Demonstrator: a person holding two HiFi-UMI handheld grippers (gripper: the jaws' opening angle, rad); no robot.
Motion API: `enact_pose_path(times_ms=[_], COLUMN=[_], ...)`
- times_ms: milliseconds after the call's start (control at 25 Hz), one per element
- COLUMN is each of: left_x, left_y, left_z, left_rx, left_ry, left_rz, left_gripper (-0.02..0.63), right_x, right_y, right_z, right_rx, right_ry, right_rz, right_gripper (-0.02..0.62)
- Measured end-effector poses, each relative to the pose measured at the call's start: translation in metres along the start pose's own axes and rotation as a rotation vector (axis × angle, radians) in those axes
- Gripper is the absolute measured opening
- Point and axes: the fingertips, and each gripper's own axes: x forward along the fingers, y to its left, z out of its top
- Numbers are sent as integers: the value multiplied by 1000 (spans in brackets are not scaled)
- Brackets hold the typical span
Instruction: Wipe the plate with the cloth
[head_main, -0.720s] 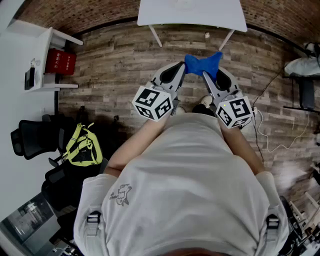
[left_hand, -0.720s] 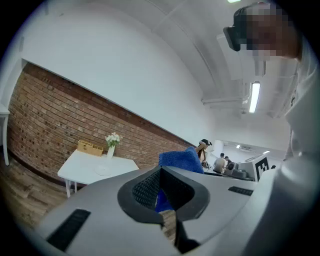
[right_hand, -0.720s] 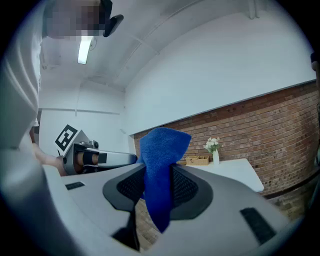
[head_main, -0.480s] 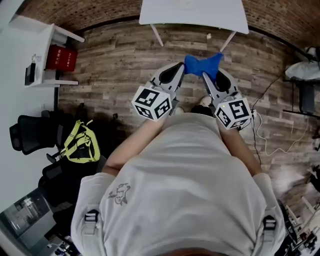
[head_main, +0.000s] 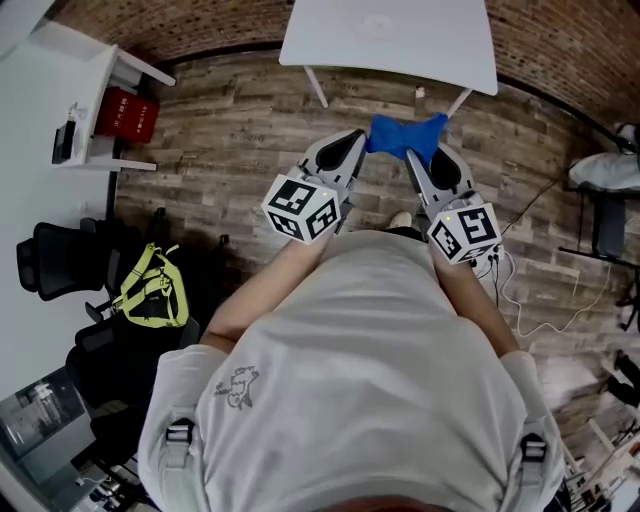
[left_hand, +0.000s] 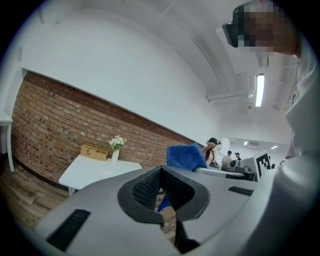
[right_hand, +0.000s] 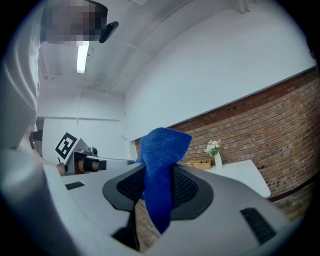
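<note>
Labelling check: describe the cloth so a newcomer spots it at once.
Find the white table at the top of the head view. Just below it, over the floor, the left gripper and right gripper point toward it. The cloth sits at their tips, pinched in the right gripper's jaws, the only bright blue thing in view.

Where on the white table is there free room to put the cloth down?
The table is bare along its near edge and both near corners. Its far edge by the brick wall is crowded: the box and the vase stand close together there. A faint round shape in the middle may be a plate; I cannot tell.
</note>
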Motion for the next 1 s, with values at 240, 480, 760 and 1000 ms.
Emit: enact_pose_path(times_ms=[240, 480, 760, 1000], left_x=[51, 92, 132, 166], left_y=[-4, -14, -5, 14], left_z=[1, -12, -24, -28], left_rx=[-1, 5, -29, -56], left_ry=[-2, 13, 70, 105], left_rz=[5, 45, 38, -2], left_gripper=[8, 8, 8, 8], right_x=[13, 12, 16, 33], right_y=[-50, -101, -137, -162], right_z=[10, -7, -3, 0], right_rx=[9, 62, 70, 53], right_ry=[11, 98, 88, 101], right_rz=[46, 43, 10, -39], right_gripper=[133, 133, 133, 133])
